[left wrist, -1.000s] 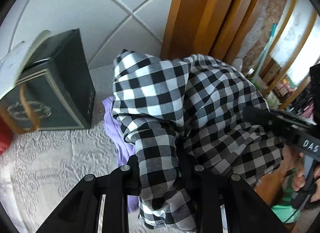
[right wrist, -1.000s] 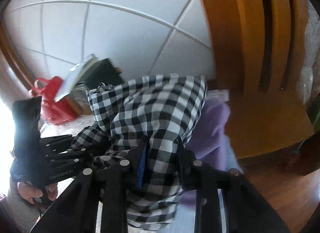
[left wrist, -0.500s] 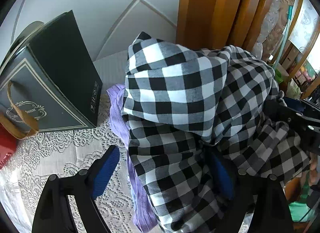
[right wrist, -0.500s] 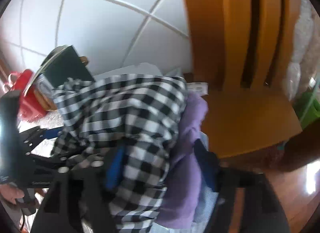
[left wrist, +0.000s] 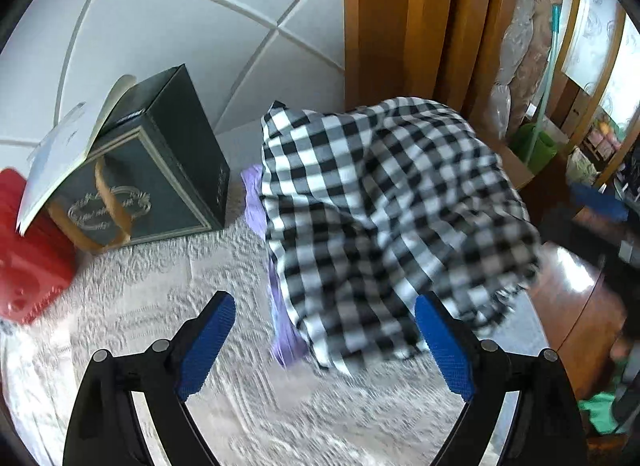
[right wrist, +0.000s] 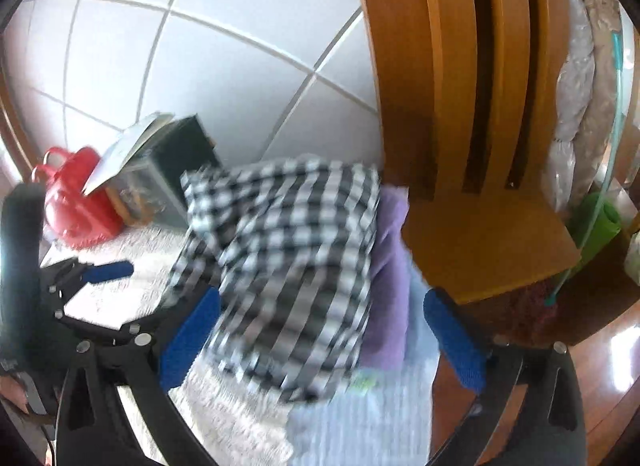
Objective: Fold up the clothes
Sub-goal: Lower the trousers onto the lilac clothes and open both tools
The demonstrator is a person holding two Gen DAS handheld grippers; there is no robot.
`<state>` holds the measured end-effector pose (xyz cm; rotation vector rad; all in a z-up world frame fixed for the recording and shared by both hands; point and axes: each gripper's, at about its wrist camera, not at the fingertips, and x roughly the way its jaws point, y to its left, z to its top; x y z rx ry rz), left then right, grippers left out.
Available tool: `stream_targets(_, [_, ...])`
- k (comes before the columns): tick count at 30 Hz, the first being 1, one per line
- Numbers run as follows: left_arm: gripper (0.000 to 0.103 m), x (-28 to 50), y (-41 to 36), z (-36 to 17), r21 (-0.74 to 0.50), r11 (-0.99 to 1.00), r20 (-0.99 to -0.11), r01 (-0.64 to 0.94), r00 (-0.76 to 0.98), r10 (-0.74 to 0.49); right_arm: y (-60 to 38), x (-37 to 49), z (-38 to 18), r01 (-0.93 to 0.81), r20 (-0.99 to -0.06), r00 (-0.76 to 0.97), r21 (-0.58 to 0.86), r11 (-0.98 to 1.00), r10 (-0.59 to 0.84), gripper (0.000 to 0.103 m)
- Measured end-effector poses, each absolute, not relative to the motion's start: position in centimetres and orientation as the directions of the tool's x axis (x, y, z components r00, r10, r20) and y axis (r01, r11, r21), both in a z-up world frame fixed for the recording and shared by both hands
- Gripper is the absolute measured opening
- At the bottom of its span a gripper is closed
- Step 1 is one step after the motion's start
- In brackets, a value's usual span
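A black-and-white checked garment [left wrist: 384, 217] lies folded on top of a purple garment [left wrist: 256, 201] at the far end of the lace-covered table [left wrist: 160, 298]. It also shows in the right wrist view [right wrist: 292, 266], with the purple garment [right wrist: 390, 266] beneath it. My left gripper [left wrist: 324, 346] is open and empty, drawn back from the checked garment. My right gripper [right wrist: 320, 342] is open and empty, just short of the pile. The left gripper shows in the right wrist view [right wrist: 108, 272] at the left.
A dark green gift bag [left wrist: 148, 173] with a white booklet [left wrist: 68, 145] on it stands at the left, next to a red bag [left wrist: 28, 250]. A wooden chair [right wrist: 472, 169] stands right behind the pile. A tiled wall [left wrist: 160, 25] is behind.
Both grippers were shut on the checked garment one second ago. They have opened, let it drop onto the pile, and pulled back.
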<state>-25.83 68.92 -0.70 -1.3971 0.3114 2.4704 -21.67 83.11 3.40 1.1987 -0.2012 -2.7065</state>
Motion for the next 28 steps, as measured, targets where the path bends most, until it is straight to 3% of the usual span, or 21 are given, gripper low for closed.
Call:
stream_targets(4, [0.092,-23.3,69.4,-0.6,0.068,-0.941,-0.863,-0.332,-0.492,0.112,82.2,-19.2,1.7,0.082,-0.752,-0.633,0.171,-0.982,-0.184,0.103])
stream_targets(9, [0.092,-19.3,69.9,-0.3,0.012,-0.93,-0.845,-0.368,-0.5,0.187,82.8,-16.5,-0.6,0.049,-0.78,-0.588,0.232,-0.971,-0.216,0.103])
stream_targets(17, [0.092,-18.5,71.0,-1.8,-0.014,-0.918,-0.9,-0.397,-0.394,0.184,81.8,-14.8,-1.9,0.069,-0.809,-0.55,0.201,-0.977,-0.206,0.103])
stream_targets(28, [0.092,-19.1,70.4,-1.0,-0.003,-0.924,-0.885,-0.382,-0.429,0.18,81.6,-15.1,-1.7,0.067,-0.812,-0.552,0.182,-0.981,-0.188,0.103])
